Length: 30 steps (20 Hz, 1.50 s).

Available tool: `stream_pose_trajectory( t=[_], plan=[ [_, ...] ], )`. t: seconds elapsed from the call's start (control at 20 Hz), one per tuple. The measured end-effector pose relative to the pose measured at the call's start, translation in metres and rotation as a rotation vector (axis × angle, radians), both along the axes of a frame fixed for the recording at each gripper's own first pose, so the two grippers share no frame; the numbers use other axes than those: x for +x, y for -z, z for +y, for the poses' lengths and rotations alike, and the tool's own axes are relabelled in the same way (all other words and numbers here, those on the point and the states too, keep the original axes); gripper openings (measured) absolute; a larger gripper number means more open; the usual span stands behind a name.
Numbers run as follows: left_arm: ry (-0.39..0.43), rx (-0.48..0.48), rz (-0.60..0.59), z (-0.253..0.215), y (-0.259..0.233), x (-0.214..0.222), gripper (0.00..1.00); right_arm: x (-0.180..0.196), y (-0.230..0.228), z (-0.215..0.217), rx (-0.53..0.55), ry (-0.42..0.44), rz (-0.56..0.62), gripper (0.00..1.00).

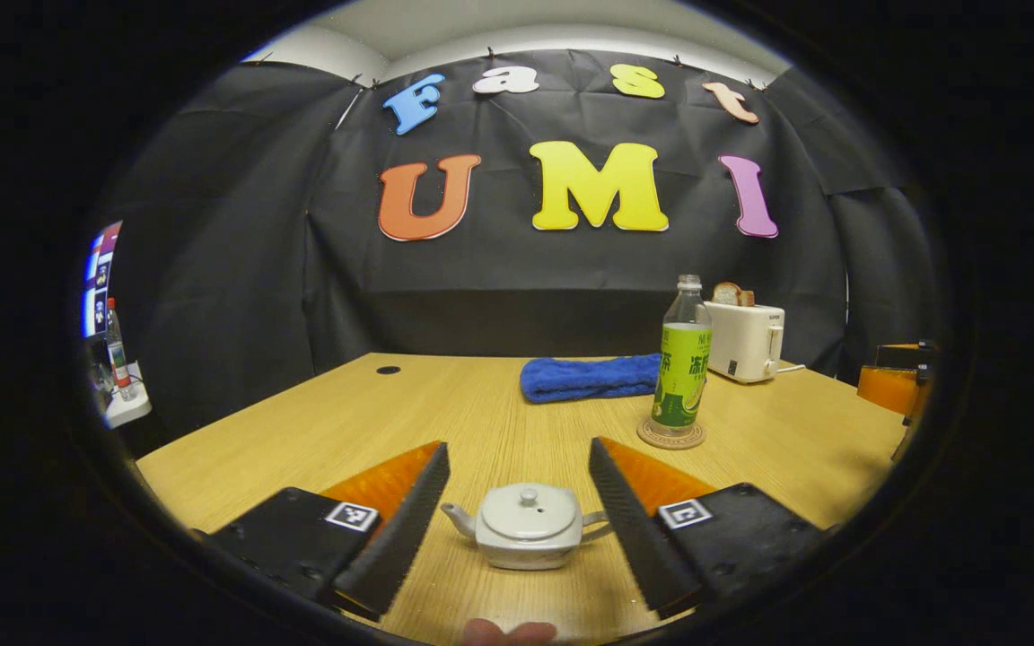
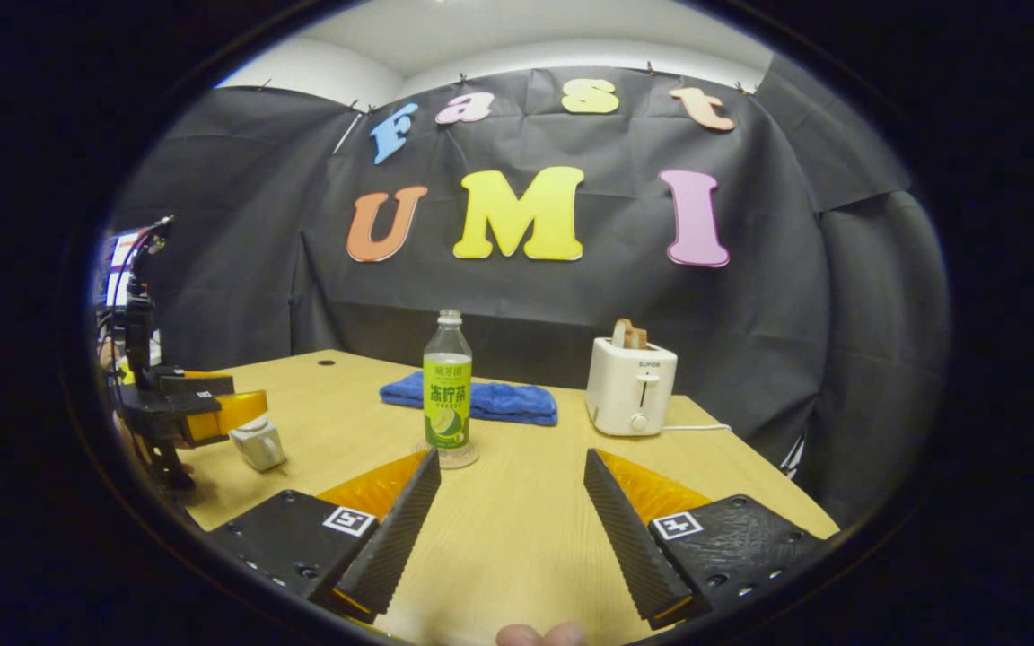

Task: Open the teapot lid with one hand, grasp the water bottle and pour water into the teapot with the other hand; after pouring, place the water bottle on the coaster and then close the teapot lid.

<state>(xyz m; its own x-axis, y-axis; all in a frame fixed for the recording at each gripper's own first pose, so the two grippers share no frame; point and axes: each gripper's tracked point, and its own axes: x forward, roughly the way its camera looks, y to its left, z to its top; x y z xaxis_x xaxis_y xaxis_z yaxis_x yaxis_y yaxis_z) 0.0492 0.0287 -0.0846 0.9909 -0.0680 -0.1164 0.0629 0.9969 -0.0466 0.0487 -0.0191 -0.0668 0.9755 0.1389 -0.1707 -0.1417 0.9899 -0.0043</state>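
A small white teapot [image 1: 524,528] with its lid [image 1: 527,509] on sits on the wooden table between the fingers of my left gripper [image 1: 517,520], which is open and not touching it. Beyond it a clear bottle with a green label [image 1: 684,359] stands upright on a round coaster [image 1: 670,436]. In the right gripper view the same bottle [image 2: 447,395] stands ahead and slightly left of my right gripper [image 2: 510,529], which is open and holds nothing. My left gripper [image 2: 185,408] shows at the far left beside the teapot [image 2: 258,443].
A folded blue towel [image 1: 591,377] lies at the back of the table [image 1: 481,422]. A white toaster [image 2: 631,386] with bread in it stands at the back right, its cord trailing right. A small dark hole [image 1: 388,370] marks the table's far left.
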Motion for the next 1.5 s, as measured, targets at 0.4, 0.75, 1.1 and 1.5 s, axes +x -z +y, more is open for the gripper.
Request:
stream_pose_trajectory(
  t=[0.4,0.75,1.1,1.5],
  plan=[
    [-0.033,0.002,-0.169,-0.033,-0.095,-0.035,0.96,-0.013,-0.048,-0.019,0.072,0.072,-0.128,0.99],
    [0.027,-0.029,-0.186,-0.082,-0.104,-0.077,0.96,-0.049,-0.06,-0.026,0.039,0.106,-0.143,0.96],
    [0.092,-0.015,-0.16,-0.089,-0.094,-0.087,0.96,-0.072,-0.066,-0.014,0.01,0.158,-0.162,0.96],
    [0.068,-0.009,-0.19,-0.07,-0.104,-0.087,0.96,-0.071,-0.076,0.019,0.015,0.116,-0.182,0.96]
  ],
)
